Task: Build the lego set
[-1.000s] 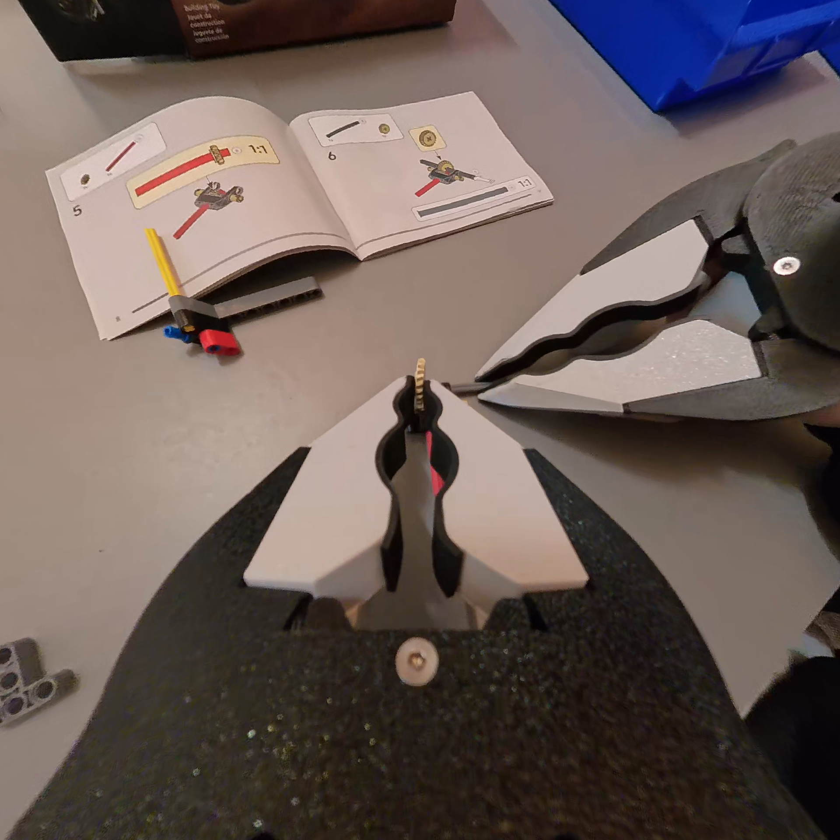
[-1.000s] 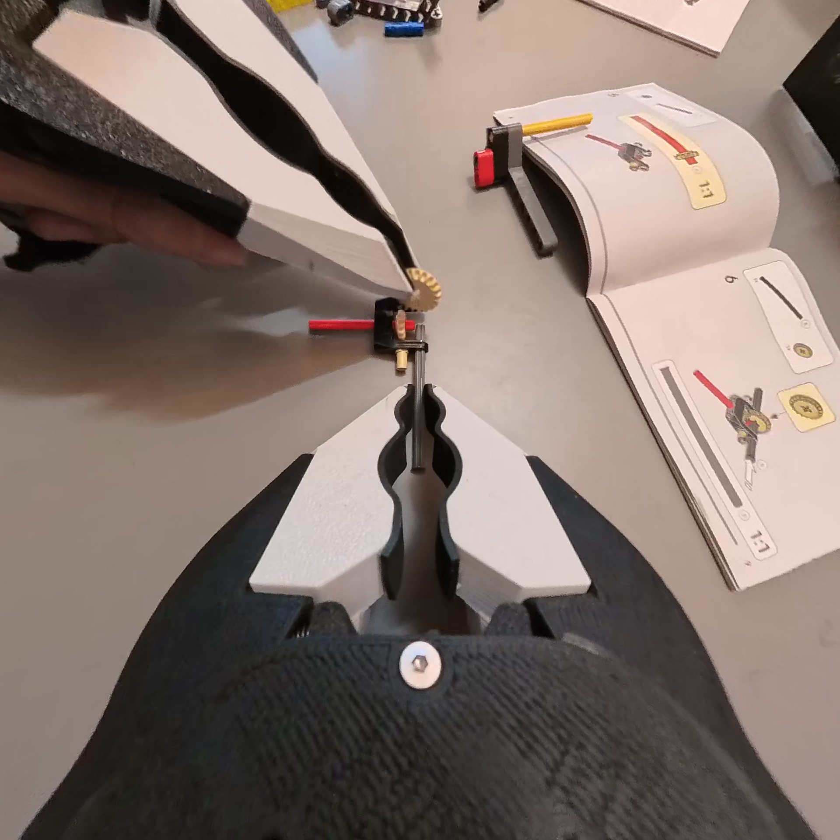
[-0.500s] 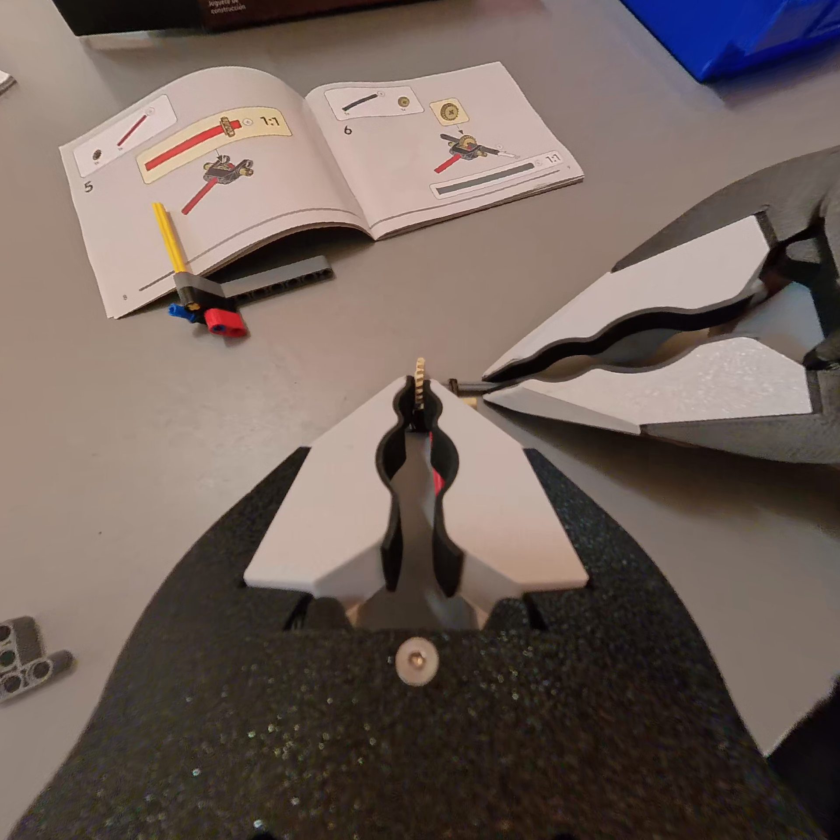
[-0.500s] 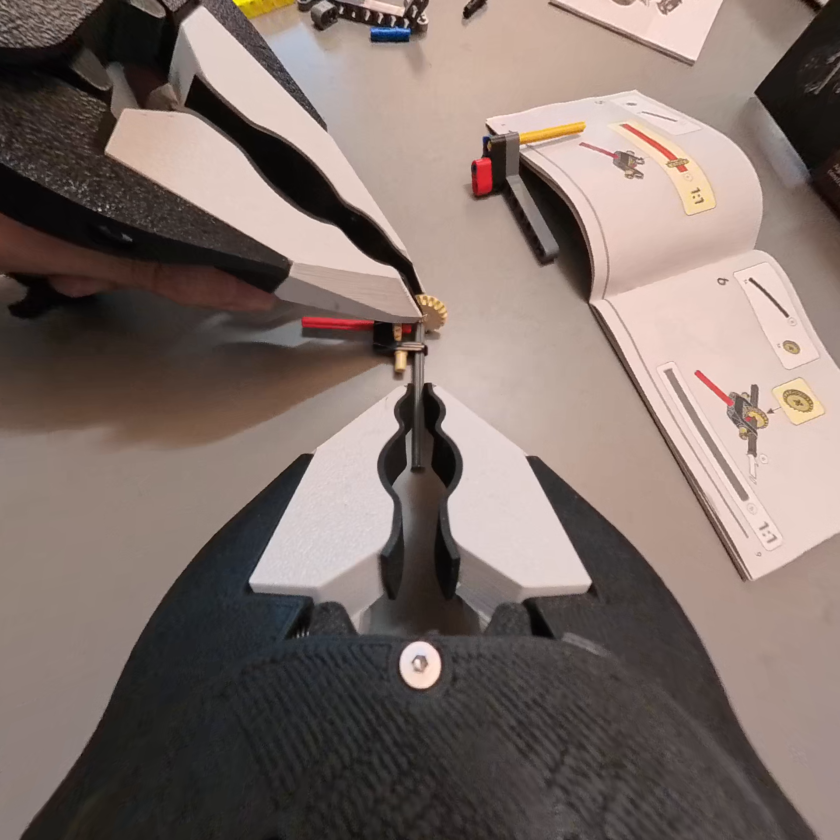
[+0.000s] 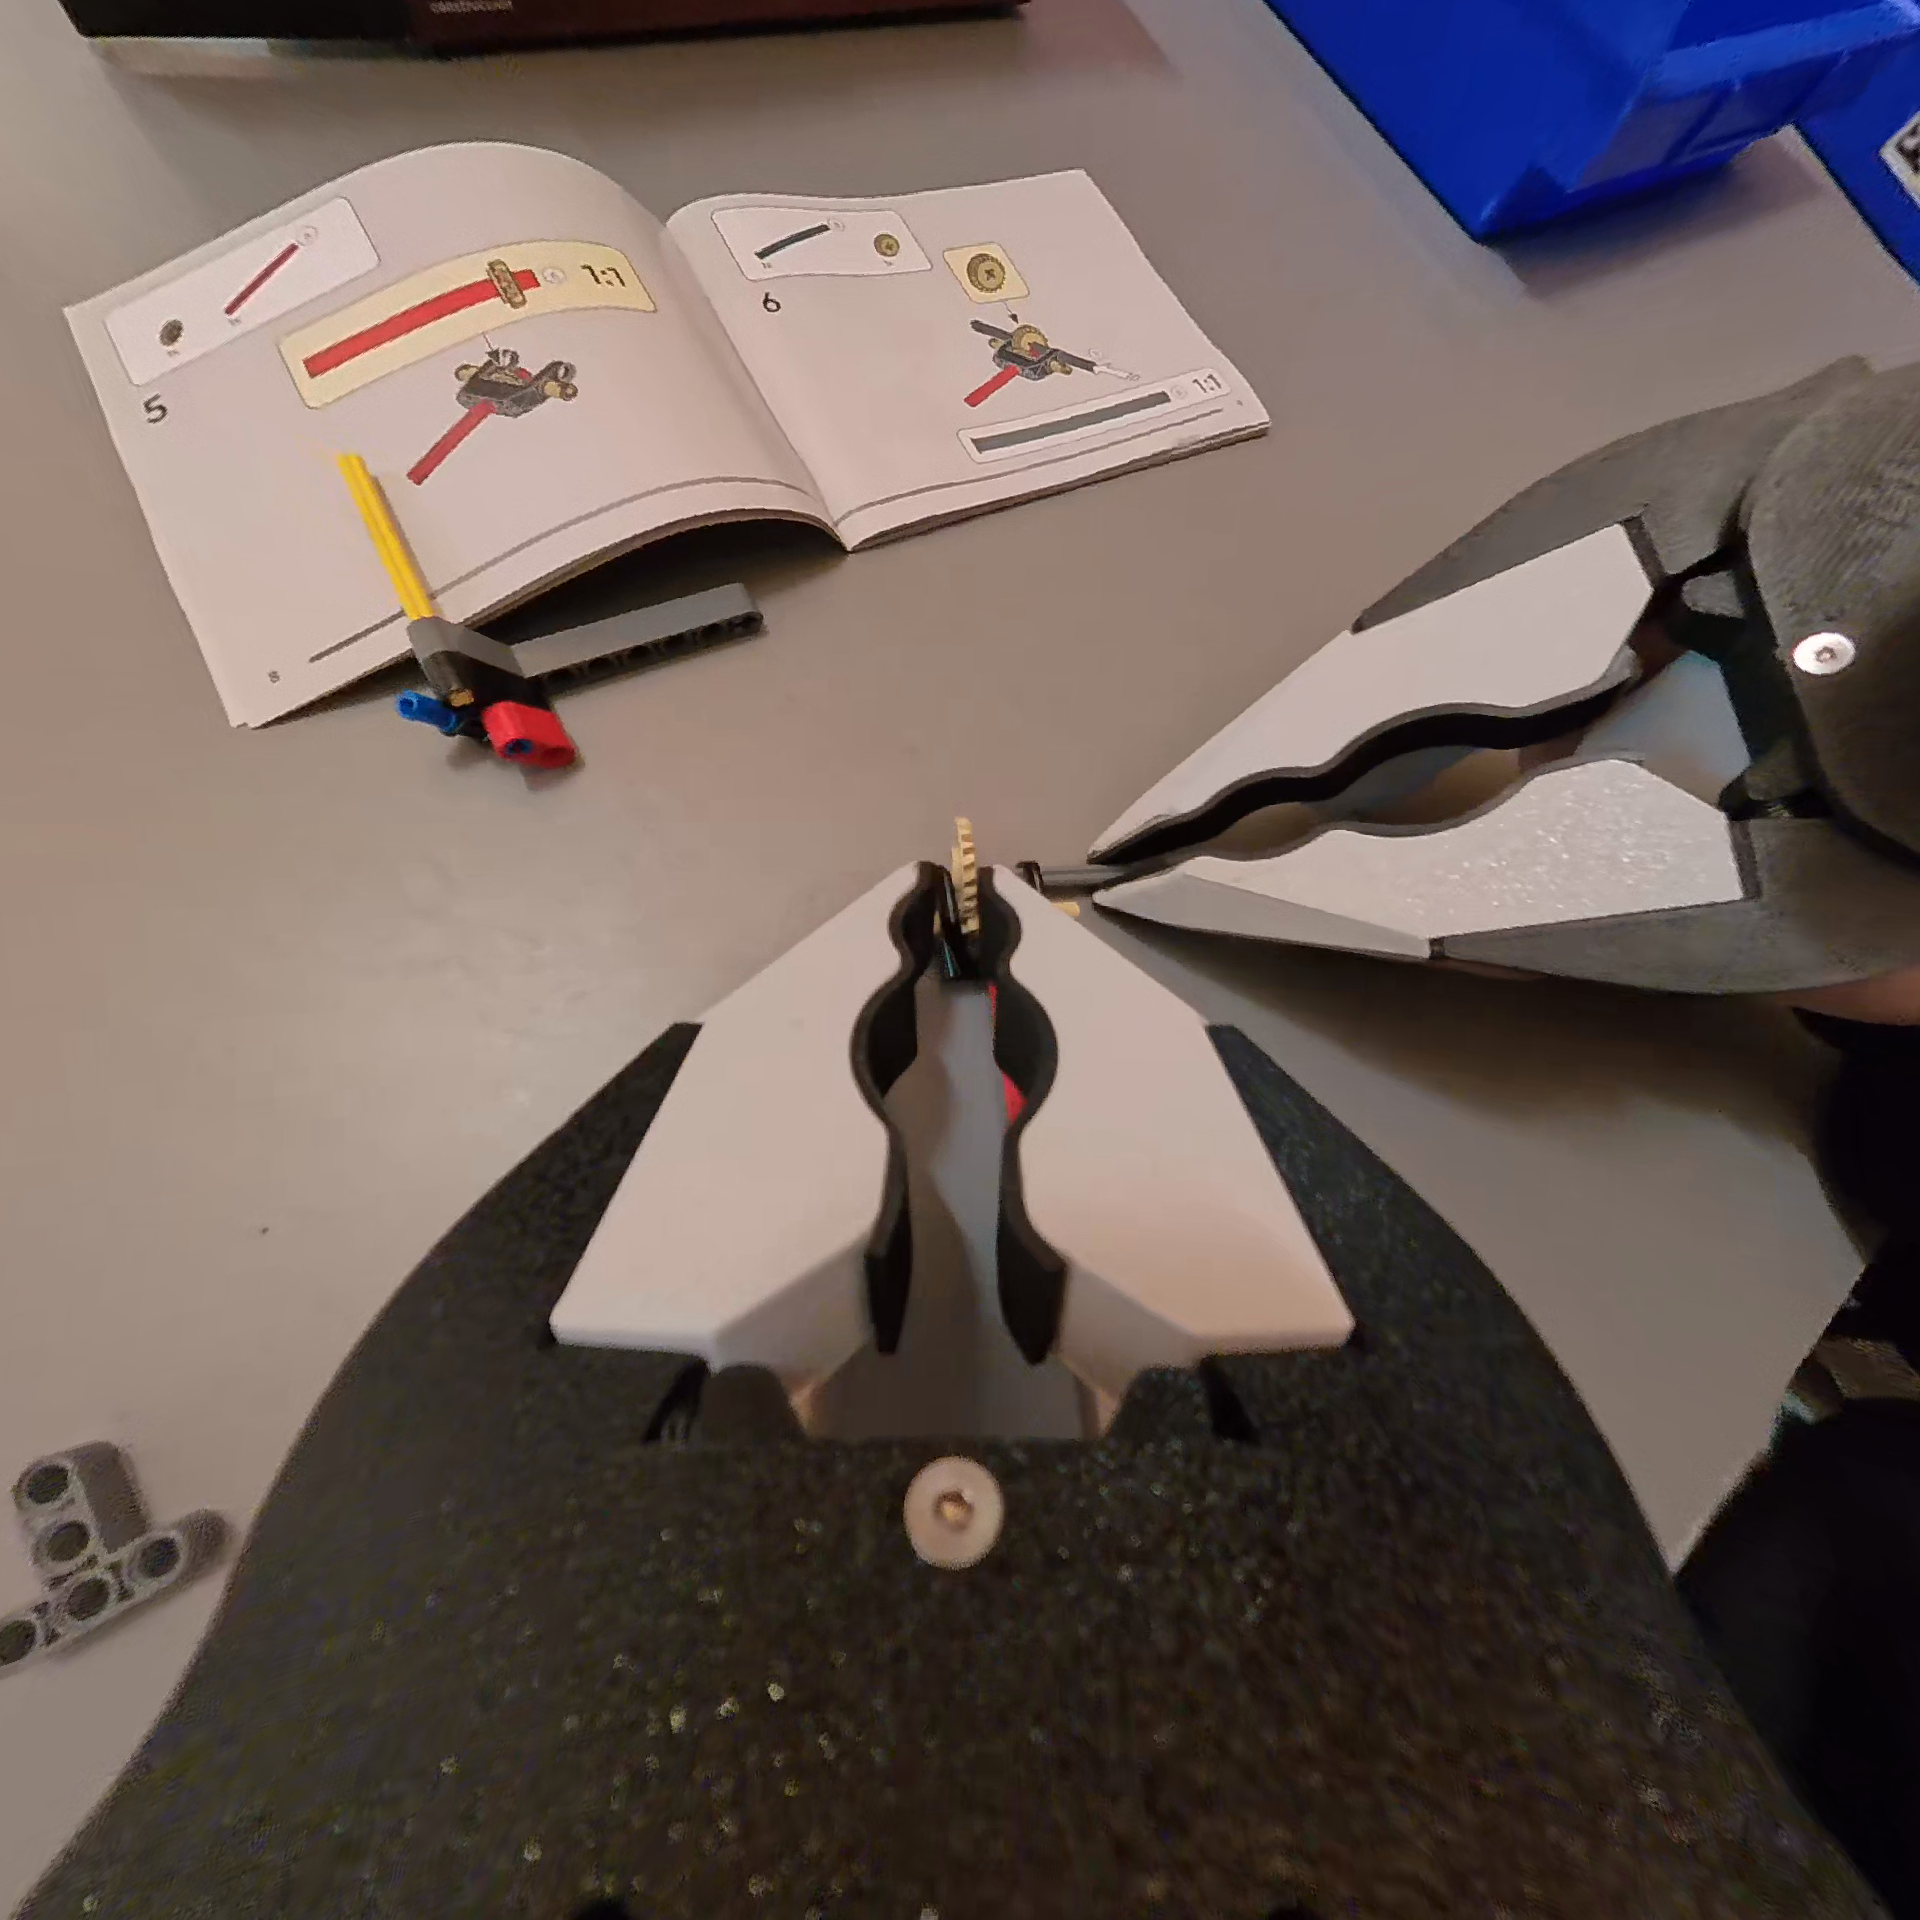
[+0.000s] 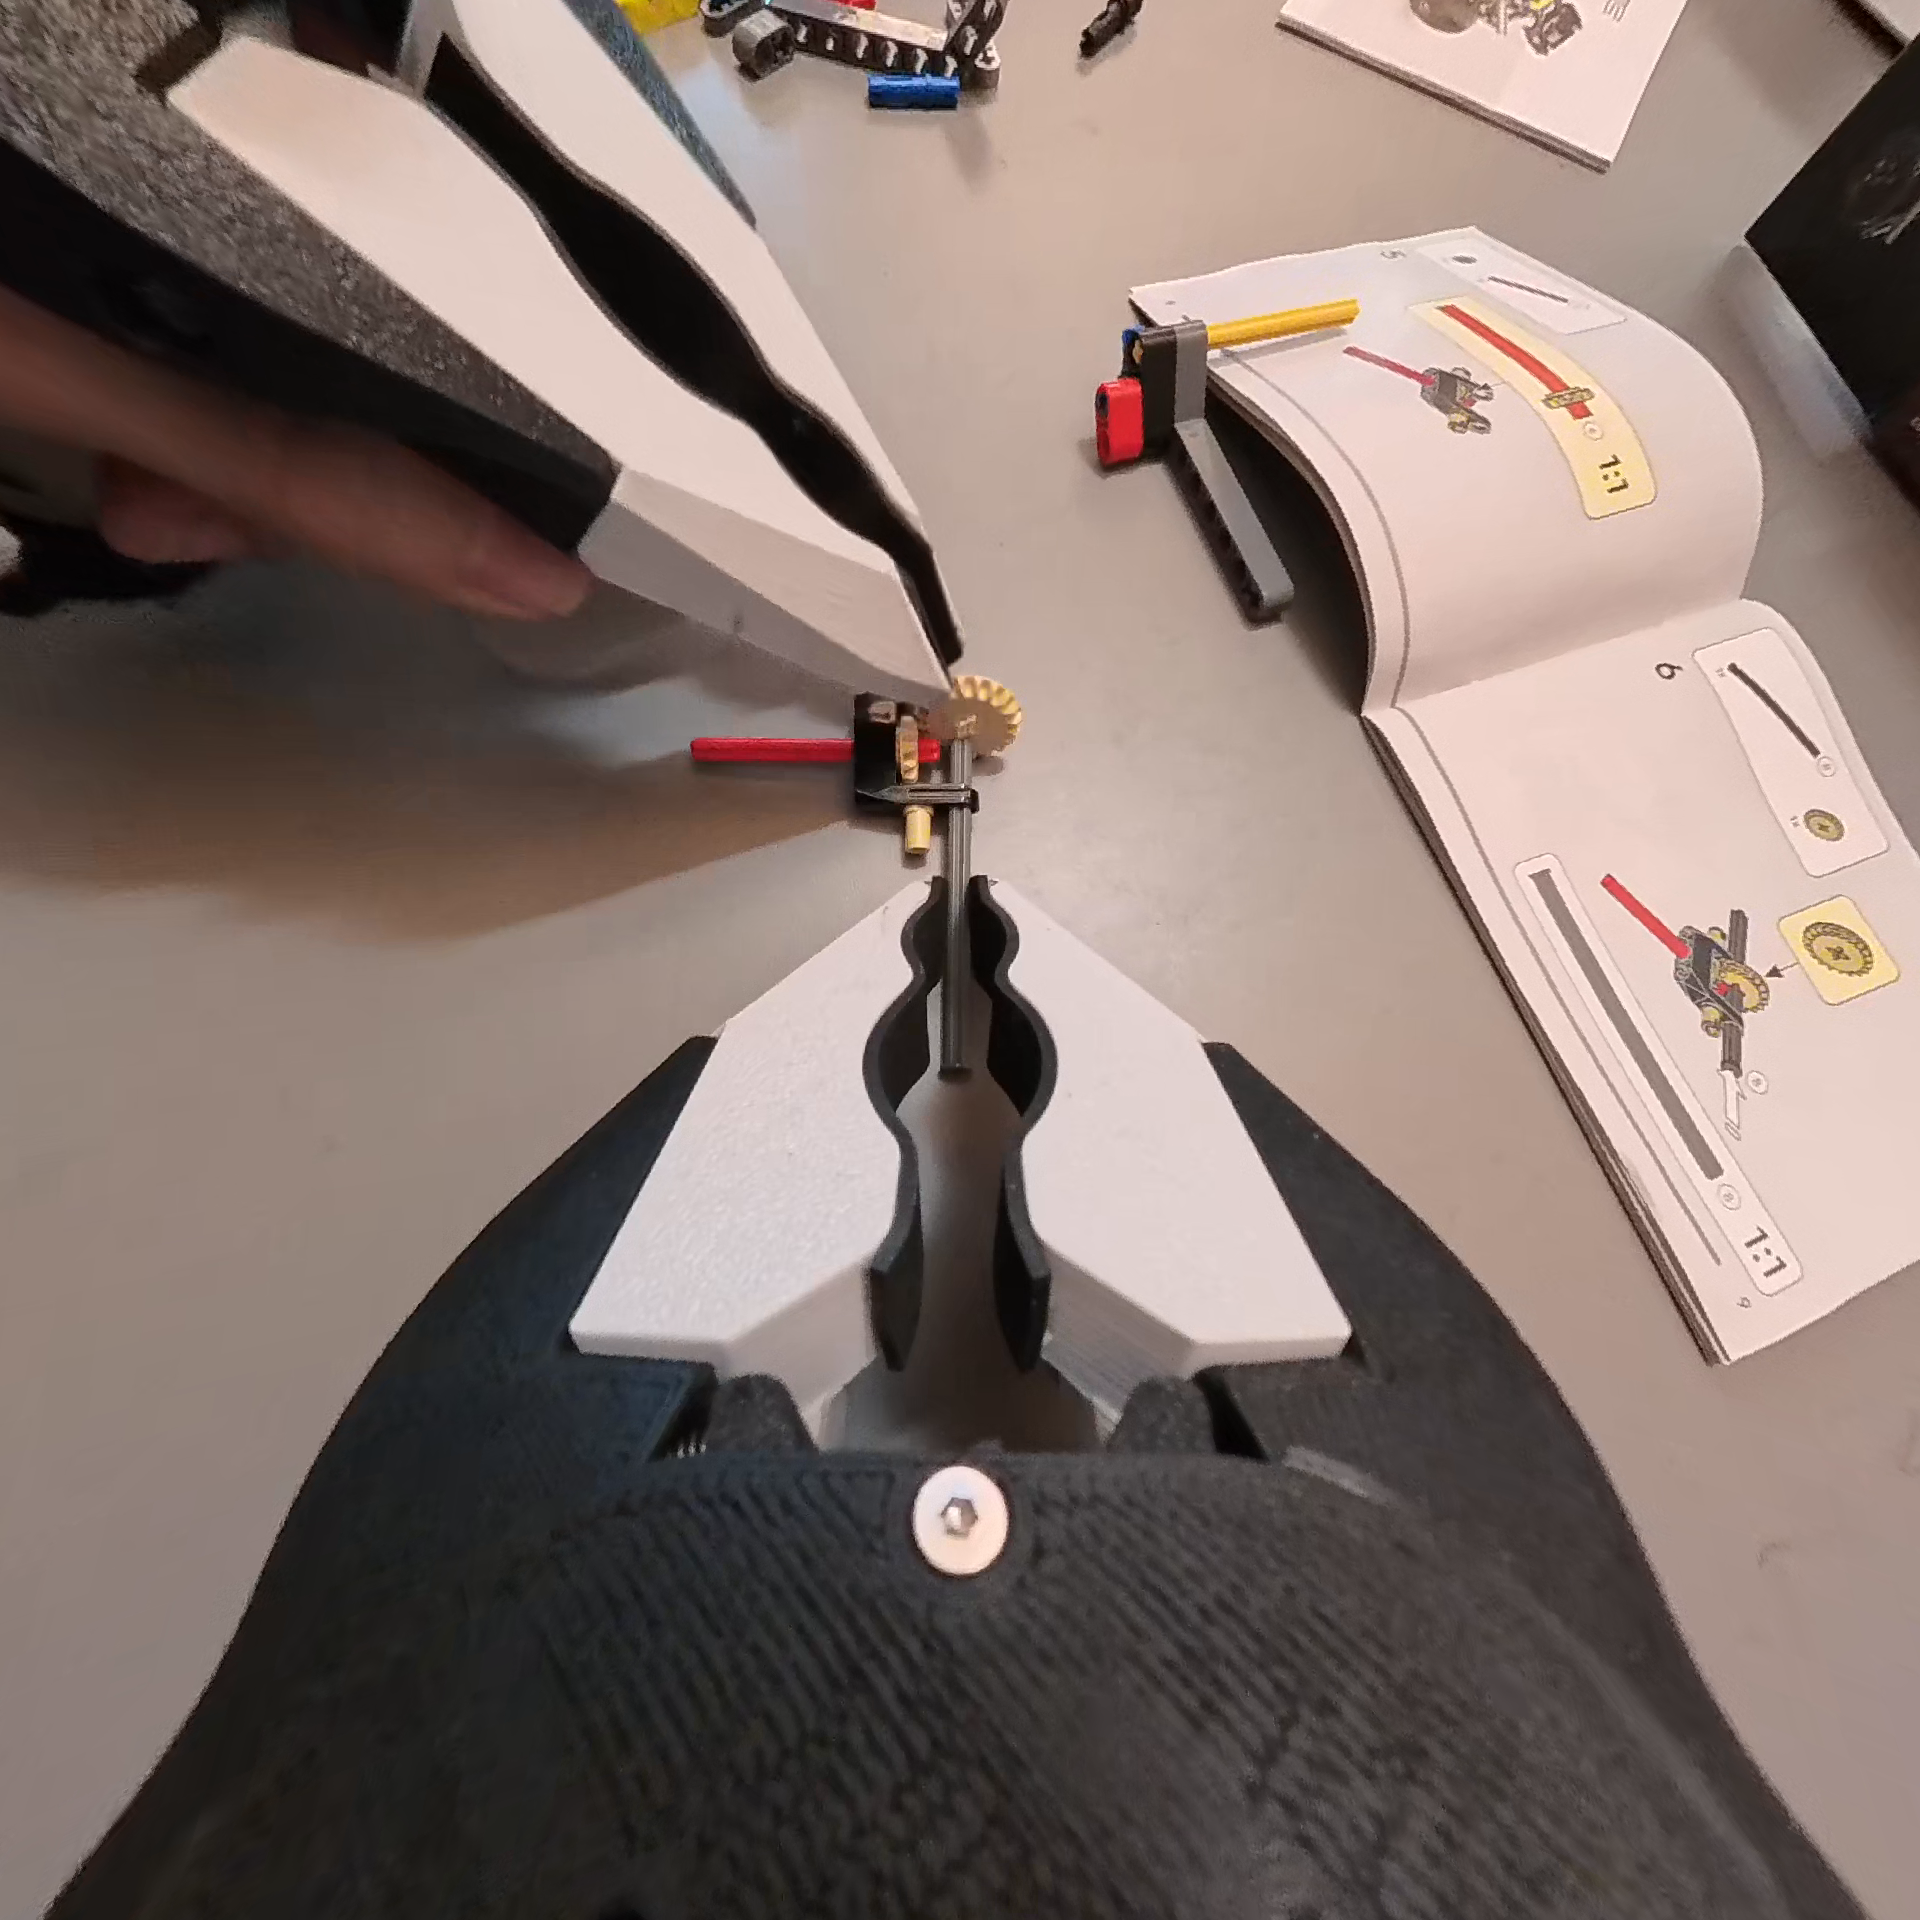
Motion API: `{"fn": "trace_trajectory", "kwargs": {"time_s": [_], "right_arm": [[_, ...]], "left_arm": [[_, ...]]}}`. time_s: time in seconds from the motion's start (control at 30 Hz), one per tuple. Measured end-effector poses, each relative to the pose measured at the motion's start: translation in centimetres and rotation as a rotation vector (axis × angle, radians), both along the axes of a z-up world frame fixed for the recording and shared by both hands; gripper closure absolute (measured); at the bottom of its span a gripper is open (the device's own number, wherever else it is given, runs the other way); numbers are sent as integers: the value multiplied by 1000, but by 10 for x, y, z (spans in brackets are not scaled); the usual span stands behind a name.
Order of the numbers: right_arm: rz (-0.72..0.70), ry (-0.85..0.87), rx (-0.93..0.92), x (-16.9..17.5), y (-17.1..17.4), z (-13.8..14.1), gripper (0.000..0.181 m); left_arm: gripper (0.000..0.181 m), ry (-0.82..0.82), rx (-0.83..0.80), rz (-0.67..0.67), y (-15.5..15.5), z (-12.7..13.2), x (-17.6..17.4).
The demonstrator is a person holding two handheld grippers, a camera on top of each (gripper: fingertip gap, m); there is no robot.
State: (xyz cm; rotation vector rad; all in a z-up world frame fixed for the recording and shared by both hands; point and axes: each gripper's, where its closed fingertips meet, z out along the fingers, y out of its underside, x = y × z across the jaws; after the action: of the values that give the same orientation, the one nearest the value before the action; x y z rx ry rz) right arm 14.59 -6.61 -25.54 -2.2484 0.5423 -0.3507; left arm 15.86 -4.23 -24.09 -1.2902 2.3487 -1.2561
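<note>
While your left tool (image 6: 951, 686) pinches the tan gear (image 6: 987, 717), your right tool (image 6: 954, 888) clamps the dark axle (image 6: 956, 935) through it.

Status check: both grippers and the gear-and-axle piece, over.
Left gripper shut on tan toothed gear. Right gripper shut on dark grey axle rod, its far end threaded through small black connector block to the gear. Nothing blocking.

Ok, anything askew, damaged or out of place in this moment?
Nothing damaged or spilled. One oddity: a small part-built assembly with a yellow axle lies across the open instruction booklet's corner, seemingly weighing the page down. Loose pieces are scattered on the grey table.
</note>
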Motion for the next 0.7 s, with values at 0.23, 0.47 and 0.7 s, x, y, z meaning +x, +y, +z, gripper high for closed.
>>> {"fn": "trace_trajectory", "kwargs": {"time_s": [0.23,0.47,0.7], "right_arm": [[5,-8,-4,1,1,0,179],[5,-11,-6,0,1,0,179],[9,-29,-15,1,1,0,179]], "left_arm": [[174,-5,-29,-97,4,10,3],[171,113,-253,-346,-8,14,15],[181,240,-278,-474,-10,3,14]]}}
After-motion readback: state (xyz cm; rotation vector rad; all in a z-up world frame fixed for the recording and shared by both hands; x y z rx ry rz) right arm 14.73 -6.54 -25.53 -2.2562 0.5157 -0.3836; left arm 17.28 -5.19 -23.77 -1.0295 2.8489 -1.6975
